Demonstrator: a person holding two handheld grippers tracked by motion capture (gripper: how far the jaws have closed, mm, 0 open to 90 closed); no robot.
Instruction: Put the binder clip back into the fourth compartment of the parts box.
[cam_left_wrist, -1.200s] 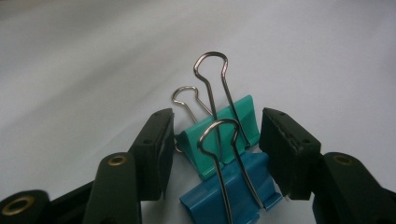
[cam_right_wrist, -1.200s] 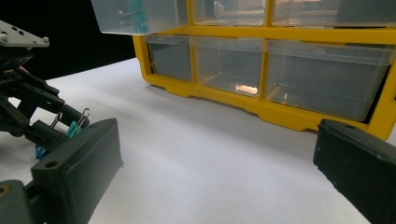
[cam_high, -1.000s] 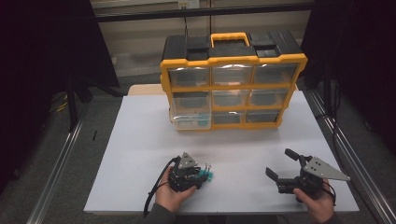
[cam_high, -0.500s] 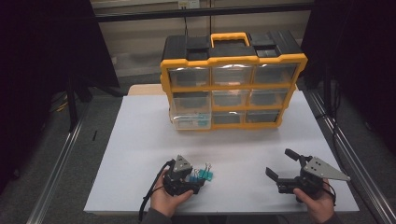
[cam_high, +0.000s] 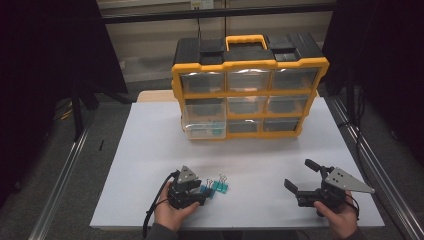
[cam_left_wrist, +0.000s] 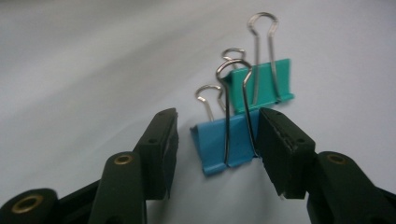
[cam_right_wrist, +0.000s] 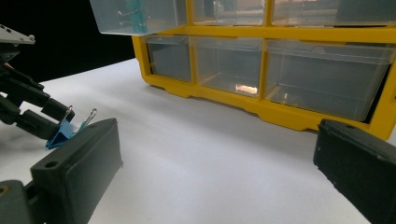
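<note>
A blue binder clip (cam_left_wrist: 224, 144) lies on the white table (cam_high: 150, 150) between the jaws of my left gripper (cam_left_wrist: 218, 114), which have just been closing. The right jaw touches the clip's end, and a narrow gap shows at the left jaw. A teal binder clip (cam_left_wrist: 261, 86) lies just behind it, handles up. In the high view the left gripper (cam_high: 202, 193) sits at the front edge with the blue clip (cam_high: 206, 189) and the teal clip (cam_high: 220, 186) beside it. My right gripper (cam_high: 297, 174) rests at the front right, open and holding nothing.
A yellow and black drawer organizer (cam_high: 250, 90) stands at the back of the table. Its bottom left drawer (cam_high: 202, 130) is pulled out and holds teal clips. The right gripper view faces the organizer's lower drawers (cam_right_wrist: 261, 60) across bare table.
My left gripper has shifted slightly to the left and toward the front edge beside the clips. The clips and my right gripper have stayed where they were.
</note>
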